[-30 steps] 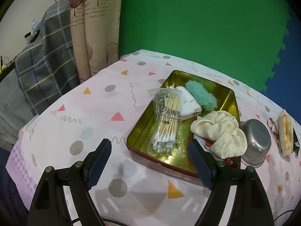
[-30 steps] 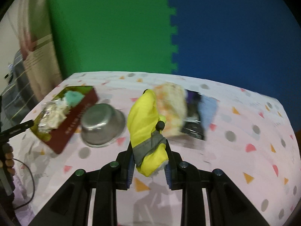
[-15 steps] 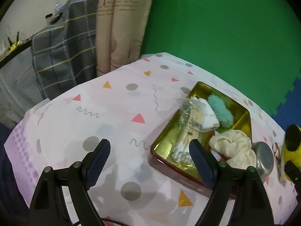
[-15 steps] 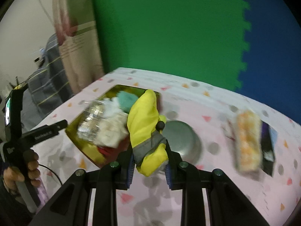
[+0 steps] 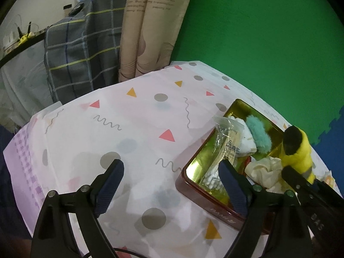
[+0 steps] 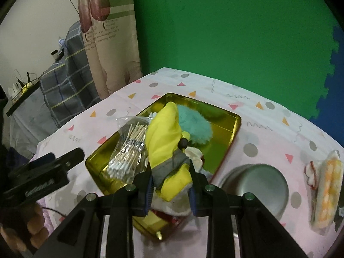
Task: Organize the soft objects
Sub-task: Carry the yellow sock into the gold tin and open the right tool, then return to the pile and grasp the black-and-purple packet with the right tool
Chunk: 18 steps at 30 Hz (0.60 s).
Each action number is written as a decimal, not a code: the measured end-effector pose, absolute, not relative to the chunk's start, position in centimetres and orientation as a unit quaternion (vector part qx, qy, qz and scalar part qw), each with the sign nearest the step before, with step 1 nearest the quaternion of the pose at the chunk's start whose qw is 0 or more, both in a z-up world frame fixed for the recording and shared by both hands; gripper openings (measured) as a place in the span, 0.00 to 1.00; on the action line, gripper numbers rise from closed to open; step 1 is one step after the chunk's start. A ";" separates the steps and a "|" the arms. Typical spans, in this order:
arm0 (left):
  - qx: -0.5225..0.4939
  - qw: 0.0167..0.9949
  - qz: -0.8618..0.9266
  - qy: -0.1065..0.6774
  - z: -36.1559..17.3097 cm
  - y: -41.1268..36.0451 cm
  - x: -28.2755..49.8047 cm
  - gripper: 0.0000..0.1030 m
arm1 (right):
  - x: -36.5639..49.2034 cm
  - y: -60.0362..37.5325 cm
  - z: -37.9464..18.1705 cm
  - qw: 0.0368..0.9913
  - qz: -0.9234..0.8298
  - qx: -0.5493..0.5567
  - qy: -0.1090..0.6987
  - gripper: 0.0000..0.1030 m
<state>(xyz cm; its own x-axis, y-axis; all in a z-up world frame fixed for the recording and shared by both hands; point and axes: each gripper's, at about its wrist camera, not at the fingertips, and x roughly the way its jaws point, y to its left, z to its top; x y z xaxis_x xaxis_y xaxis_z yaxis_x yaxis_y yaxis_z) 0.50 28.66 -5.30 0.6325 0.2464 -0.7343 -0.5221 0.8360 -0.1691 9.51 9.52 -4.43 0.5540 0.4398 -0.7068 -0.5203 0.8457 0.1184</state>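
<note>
Yellow plush toy (image 6: 166,148) clamped between the pads of the right gripper (image 6: 171,197), held above the gold tin (image 6: 233,126). Tin contents: teal fluffy piece (image 6: 194,126), cotton swab packet (image 6: 129,150), cream scrunchie (image 5: 263,172). Left gripper (image 5: 172,185) gaping wide, jaws just opened further, nothing between them, over the patterned tablecloth (image 5: 133,133).

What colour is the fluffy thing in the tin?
The fluffy puff is teal; the right wrist view shows it best.

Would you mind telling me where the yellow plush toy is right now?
The yellow plush toy is clamped in the right gripper, held over the gold tin, between the cotton swab bag and the teal puff.
</note>
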 end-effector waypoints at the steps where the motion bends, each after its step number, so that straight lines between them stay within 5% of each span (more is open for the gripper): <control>1: -0.187 0.884 0.217 0.370 -5.3 28.7 0.5 0.84 | 9.7 9.9 -4.6 0.880 0.271 -0.055 0.385 0.27; 6: -0.187 0.883 0.218 0.370 -5.3 28.6 0.6 0.84 | 9.8 10.4 -5.0 0.874 0.285 -0.052 0.390 0.31; 10: -0.186 0.884 0.218 0.369 -5.3 28.7 0.5 0.84 | 9.2 10.4 -4.8 0.874 0.295 -0.054 0.381 0.47; 18: -0.181 0.885 0.213 0.372 -5.4 28.5 0.5 0.85 | 8.2 8.0 -3.7 0.883 0.280 -0.031 0.374 0.48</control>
<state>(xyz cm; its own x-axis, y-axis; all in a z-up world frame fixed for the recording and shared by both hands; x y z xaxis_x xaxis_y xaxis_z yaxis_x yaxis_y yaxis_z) 0.50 28.54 -5.40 0.6317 0.2424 -0.7364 -0.5120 0.8436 -0.1616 8.17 7.99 -3.74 0.5630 0.4717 -0.6787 -0.5182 0.8411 0.1547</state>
